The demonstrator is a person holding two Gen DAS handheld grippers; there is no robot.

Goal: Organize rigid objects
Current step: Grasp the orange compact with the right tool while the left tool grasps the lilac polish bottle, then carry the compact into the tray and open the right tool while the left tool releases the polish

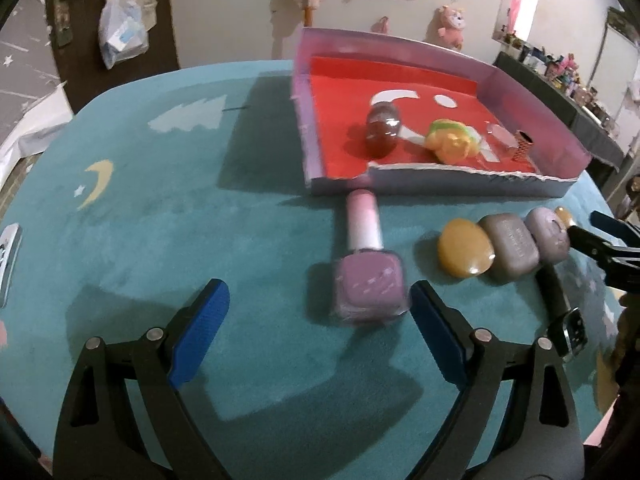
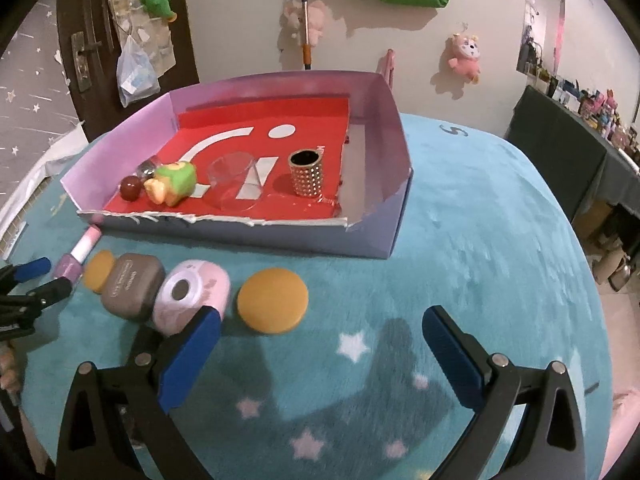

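Both grippers hang spread wide and empty over a teal star-print cloth (image 2: 500, 240), with loose items lined up in front of a shallow tray

The left gripper (image 1: 320, 306) stands wide, its right pad just beside the base of a lilac nail-polish bottle (image 1: 366, 268) lying with its cap against the tray (image 1: 440, 186) wall; to its right, close together, sit an amber oval stone (image 1: 464, 254), a grey case (image 1: 510, 250) and a small pink camera (image 2: 192, 294), then a flat orange disc (image 2: 273, 300) slightly apart. The right gripper (image 2: 320, 330) stands just as wide, its left pad overlapping the camera, the disc ahead between its fingers. Inside the tray lie a dark red ball (image 2: 130, 189), a green-yellow toy (image 2: 172, 182), a clear cup (image 2: 236, 184) on its side and an upright studded gold cylinder (image 2: 306, 174); its right strip is bare, and open cloth lies right of the disc
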